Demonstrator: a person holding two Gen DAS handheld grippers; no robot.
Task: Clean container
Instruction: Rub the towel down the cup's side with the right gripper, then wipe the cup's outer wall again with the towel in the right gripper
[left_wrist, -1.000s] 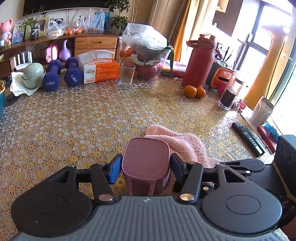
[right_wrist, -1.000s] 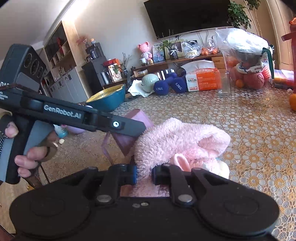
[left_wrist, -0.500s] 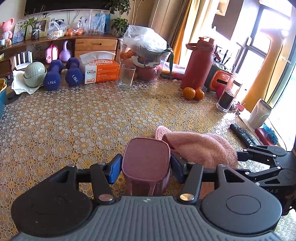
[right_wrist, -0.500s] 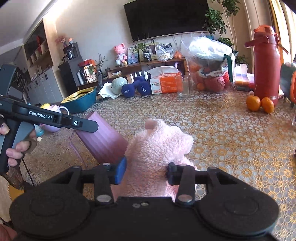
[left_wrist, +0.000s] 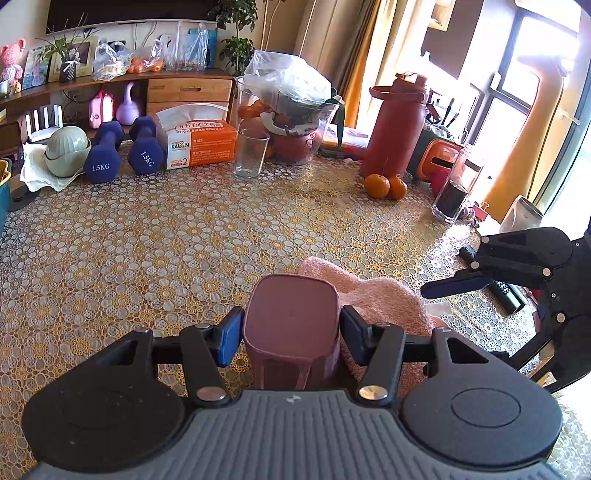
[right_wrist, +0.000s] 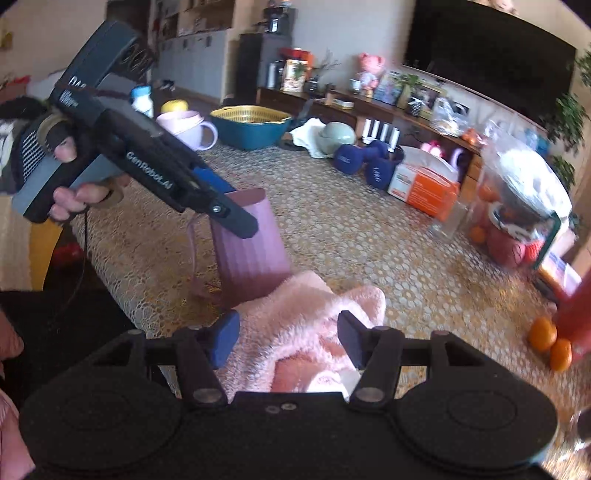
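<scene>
Two grippers share the job: my left gripper (left_wrist: 291, 328) is clamped on the mauve ribbed container (left_wrist: 291, 325), held tilted above the patterned tablecloth (left_wrist: 147, 240). My right gripper (right_wrist: 288, 332) stands spread wide, the fluffy pink cloth (right_wrist: 310, 314) lying loose between its fingers. Wiping seems paused; next I judge I must re-grip the cloth. The container's inside is hidden from both views.

Both wrist views sit close over the table (left_wrist: 155, 236), sharing the cup (left_wrist: 291, 317); right blurred, perhaps tilted.
</scene>
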